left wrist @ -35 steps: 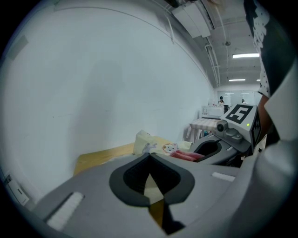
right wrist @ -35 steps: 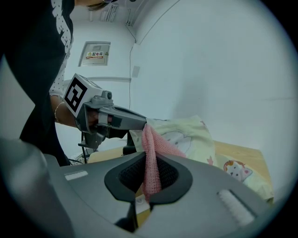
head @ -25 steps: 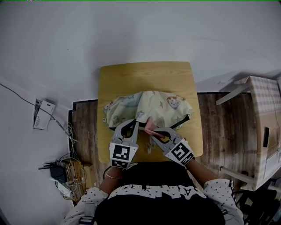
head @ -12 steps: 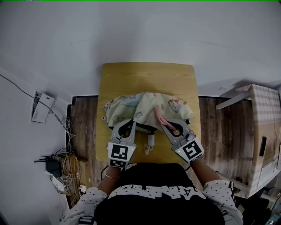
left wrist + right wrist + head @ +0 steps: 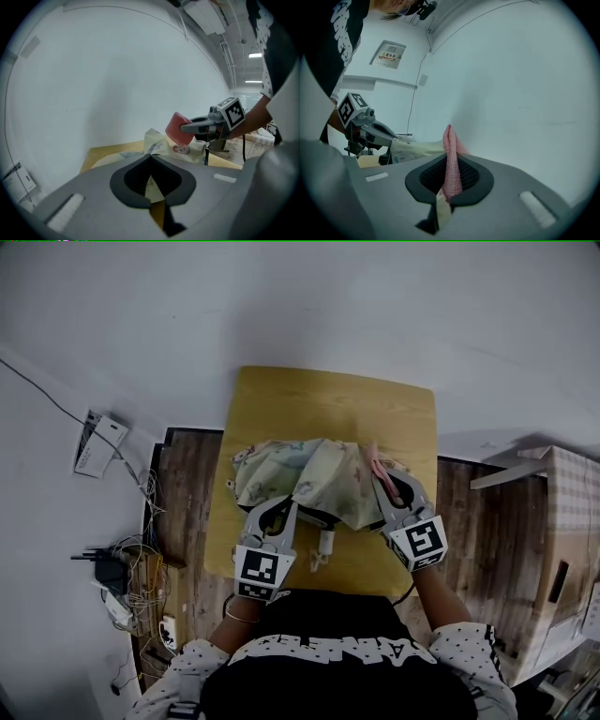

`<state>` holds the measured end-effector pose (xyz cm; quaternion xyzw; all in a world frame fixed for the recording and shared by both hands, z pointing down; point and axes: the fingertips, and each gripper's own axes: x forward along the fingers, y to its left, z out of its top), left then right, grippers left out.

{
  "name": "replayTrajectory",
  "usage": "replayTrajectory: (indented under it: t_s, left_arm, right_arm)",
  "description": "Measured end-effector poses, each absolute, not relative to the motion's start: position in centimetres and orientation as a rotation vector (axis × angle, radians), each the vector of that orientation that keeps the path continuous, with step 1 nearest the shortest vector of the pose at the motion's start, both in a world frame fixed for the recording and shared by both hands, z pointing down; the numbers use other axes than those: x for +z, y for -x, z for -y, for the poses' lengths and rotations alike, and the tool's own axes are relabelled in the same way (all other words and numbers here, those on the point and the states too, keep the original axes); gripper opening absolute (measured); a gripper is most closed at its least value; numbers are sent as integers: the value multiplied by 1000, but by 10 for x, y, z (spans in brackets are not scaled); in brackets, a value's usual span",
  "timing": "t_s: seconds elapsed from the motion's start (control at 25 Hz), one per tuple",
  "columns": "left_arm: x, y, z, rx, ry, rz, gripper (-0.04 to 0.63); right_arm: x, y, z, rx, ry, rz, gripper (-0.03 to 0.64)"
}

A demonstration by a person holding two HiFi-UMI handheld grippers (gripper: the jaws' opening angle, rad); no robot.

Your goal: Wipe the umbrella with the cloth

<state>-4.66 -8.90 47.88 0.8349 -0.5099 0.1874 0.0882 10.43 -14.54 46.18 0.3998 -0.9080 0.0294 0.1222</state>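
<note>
On the tabletop: the umbrella (image 5: 309, 476) lies crumpled across the middle of the wood (image 5: 328, 395), its handle (image 5: 325, 545) pointing back toward me at the near edge.
Left fingers: my left fingers (image 5: 284, 512) are closed all the way on the near edge of the canopy (image 5: 157, 139), with a strip of pale fabric pinched between them.
Right fingers: my right fingers (image 5: 382, 484) are clamped on the pink cloth (image 5: 373, 457), whose folded end stands up past the tips.
Just changed: I have carried the cloth across the canopy, away from me and toward my right, so it now sits at the umbrella's right-hand rim.
Against a second ago: back then the cloth was low at the middle front of the canopy, close beside my left fingers. Half a second ago it was partway up the fabric. Now the two pairs of fingers are well apart.
Unchanged: my left fingers keep the same bite on the near edge, and the umbrella has not slid on the tabletop.
Meaning for the task: I judge this as one wiping stroke run out to its end over the right half. The left half and the far side look untouched by it, so more strokes remain.
Contact now: I cannot tell whether the cloth is pressing on the fabric or has just cleared the rim.
</note>
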Motion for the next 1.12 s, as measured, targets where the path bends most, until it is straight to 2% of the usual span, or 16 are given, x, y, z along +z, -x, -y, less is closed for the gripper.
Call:
replayTrajectory:
  t_s: [1.12]
  left_arm:
    - [472,49,87,591,-2479,1541,-2]
  right_arm:
    - [521,-85,134,232,-966,2590,32]
